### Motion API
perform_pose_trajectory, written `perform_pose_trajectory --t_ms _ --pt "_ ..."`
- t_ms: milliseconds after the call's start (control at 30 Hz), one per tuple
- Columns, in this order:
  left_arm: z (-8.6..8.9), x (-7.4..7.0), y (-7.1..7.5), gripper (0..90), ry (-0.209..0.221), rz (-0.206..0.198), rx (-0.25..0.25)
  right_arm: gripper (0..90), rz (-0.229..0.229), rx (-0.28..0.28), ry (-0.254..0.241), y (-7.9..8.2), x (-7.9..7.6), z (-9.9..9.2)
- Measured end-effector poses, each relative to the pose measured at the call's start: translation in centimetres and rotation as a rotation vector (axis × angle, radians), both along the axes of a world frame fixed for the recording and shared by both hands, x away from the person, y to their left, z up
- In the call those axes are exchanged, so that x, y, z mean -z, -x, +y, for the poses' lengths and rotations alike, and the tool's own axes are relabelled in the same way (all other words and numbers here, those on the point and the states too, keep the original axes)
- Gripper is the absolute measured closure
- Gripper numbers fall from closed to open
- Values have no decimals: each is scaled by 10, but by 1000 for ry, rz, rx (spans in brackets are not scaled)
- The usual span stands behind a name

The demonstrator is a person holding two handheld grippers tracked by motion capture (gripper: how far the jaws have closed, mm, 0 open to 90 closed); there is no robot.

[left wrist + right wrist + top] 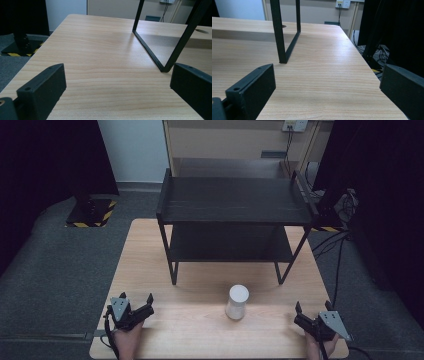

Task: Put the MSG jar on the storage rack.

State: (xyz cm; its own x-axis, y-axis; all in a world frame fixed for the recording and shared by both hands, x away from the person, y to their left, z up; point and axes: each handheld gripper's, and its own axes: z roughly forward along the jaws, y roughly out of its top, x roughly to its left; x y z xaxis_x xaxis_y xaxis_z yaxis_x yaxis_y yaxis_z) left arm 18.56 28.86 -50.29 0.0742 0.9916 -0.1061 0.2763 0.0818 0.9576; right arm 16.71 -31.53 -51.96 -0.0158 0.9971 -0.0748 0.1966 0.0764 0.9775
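Note:
A white cup (236, 302) stands upside down on the wooden table (190, 330), near its front and a little right of centre. Behind it stands a black two-level shelf rack (232, 202). My left gripper (136, 297) rests at the front left corner, open, with bare wood between its jaws (117, 85). My right gripper (312, 307) rests at the front right corner, also open and holding nothing (327, 85). The cup lies between the two grippers, closer to the right one. A rack leg (152, 53) is visible in the left gripper view, and another rack leg (279, 37) in the right gripper view.
A black stand base with yellow-black tape (91, 212) sits on the grey floor at far left. Cables (332, 240) trail on the floor to the right of the table. A wooden cabinet (235, 142) stands behind the rack.

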Motion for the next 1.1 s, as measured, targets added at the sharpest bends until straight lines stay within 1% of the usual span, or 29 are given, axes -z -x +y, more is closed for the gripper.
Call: perform_pose_trajectory --t_ms 133,167,200,233,267,333,367,467,500,533,567,633,667,700,767,800,833,867,900,967,1000,1033,1067,1100 --pt "0 0 0 0 2 2 0 6 9 -21 -6 -1 -2 -2" --pt "0 0 -1 0 4 3 0 6 26 -51 -30 -2 -7 -5" --pt "0 0 -1 0 4 3 0 6 26 -51 -30 -2 -7 -5" --pt "1 0 0 0 5 0 0 6 57 -73 -47 -1 -13 -4" --pt "1 0 0 0 6 -1 0 6 58 -94 -51 1 -14 -4" --pt "1 0 -1 0 5 0 -1 6 52 -156 -59 5 -17 -2" --pt "1 0 -1 0 5 0 -1 6 45 -194 -52 7 -20 -1" --pt "1 0 -1 0 5 -2 0 6 17 -335 -45 10 -26 2" --pt "1 0 -1 0 7 -2 -1 6 17 -335 -45 10 -26 2" --pt "1 0 0 0 9 -2 -2 6 -9 -415 -45 10 -29 7" --pt "1 0 0 0 8 -2 -2 6 -16 -453 -47 9 -31 10" --pt "0 0 0 0 6 -3 -2 6 -29 -514 -52 6 -33 17" --pt "0 0 0 0 6 -3 -2 6 -29 -514 -52 6 -33 17" --pt "0 0 0 0 7 -2 -2 6 -36 -574 -56 1 -35 24" --pt "1 0 -1 0 9 -2 -3 6 -41 -622 -62 -4 -34 32" --pt "1 0 -1 0 9 -2 -3 6 -41 -622 -62 -4 -34 32" --pt "1 1 -1 0 9 -2 -3 6 -41 -660 -60 -10 -34 39" --pt "1 1 -1 0 9 -2 -3 6 -41 -660 -60 -10 -34 39" --pt "1 0 -1 0 9 -2 -3 7 -41 -685 -68 -16 -32 46" --pt "1 1 -1 0 10 -2 -3 23 -39 -702 -75 -24 -31 52" --pt "1 0 -1 0 11 -1 -3 30 -31 -708 -78 -27 -32 55" --pt "1 0 -1 0 11 -1 -3 30 -31 -708 -78 -27 -32 55" --pt "1 0 -1 0 10 -2 -3 40 -30 -708 -86 -31 -31 57" --pt "1 1 0 0 10 -5 -3 55 -30 -708 -120 -38 -29 60"
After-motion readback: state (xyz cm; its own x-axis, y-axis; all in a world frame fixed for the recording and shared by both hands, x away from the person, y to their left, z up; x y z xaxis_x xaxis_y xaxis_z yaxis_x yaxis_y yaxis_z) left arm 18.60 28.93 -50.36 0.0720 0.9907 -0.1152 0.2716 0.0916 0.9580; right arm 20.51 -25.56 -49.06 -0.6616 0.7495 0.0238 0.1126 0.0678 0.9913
